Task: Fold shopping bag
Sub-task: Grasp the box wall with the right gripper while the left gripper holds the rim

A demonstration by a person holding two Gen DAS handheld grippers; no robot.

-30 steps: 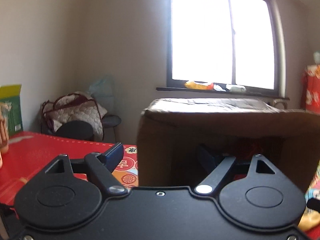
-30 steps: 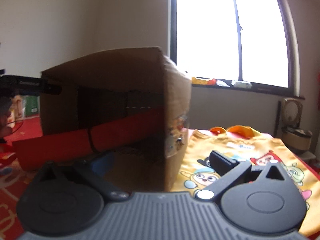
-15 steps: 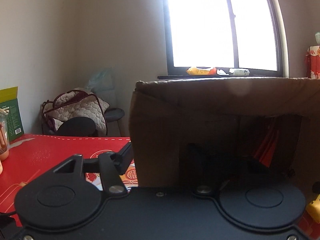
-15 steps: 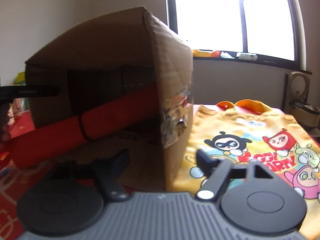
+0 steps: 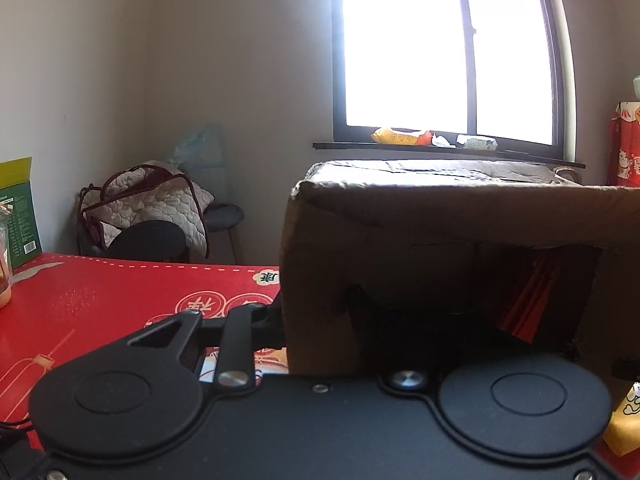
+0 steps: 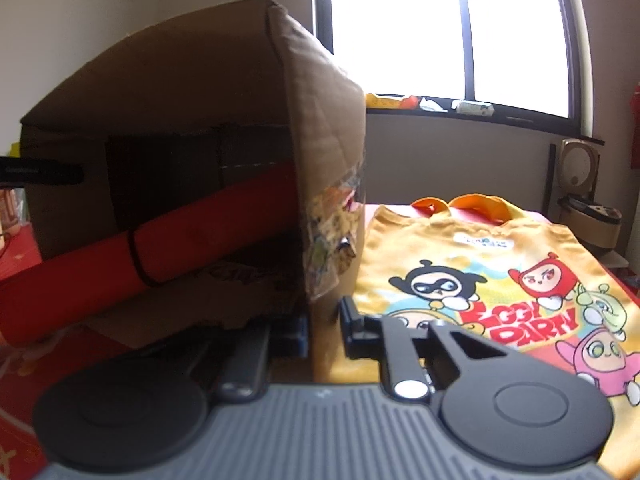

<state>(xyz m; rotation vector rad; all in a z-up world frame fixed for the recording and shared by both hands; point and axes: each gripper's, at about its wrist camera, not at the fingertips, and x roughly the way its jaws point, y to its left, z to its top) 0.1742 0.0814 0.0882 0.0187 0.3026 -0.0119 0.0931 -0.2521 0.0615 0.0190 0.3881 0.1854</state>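
A brown cardboard box lies on its side on the red table cover, its open end facing me. My left gripper is closing on the box's left wall, one finger outside and one in the dark inside. My right gripper is closing on the right wall of the box, and its pads press the cardboard. The yellow cartoon-printed shopping bag lies flat on the table to the right of the box, orange handles at the far end. One corner of the bag shows in the left wrist view.
A red roll sticks out of the box. A chair with a quilted bag stands by the far wall. A green carton is at the table's left edge. A rice cooker sits beyond the bag.
Both grippers' jaws have gone from wide apart to closed on the box's side walls. The right gripper has moved in closer to the box; the left has stayed about where it was.
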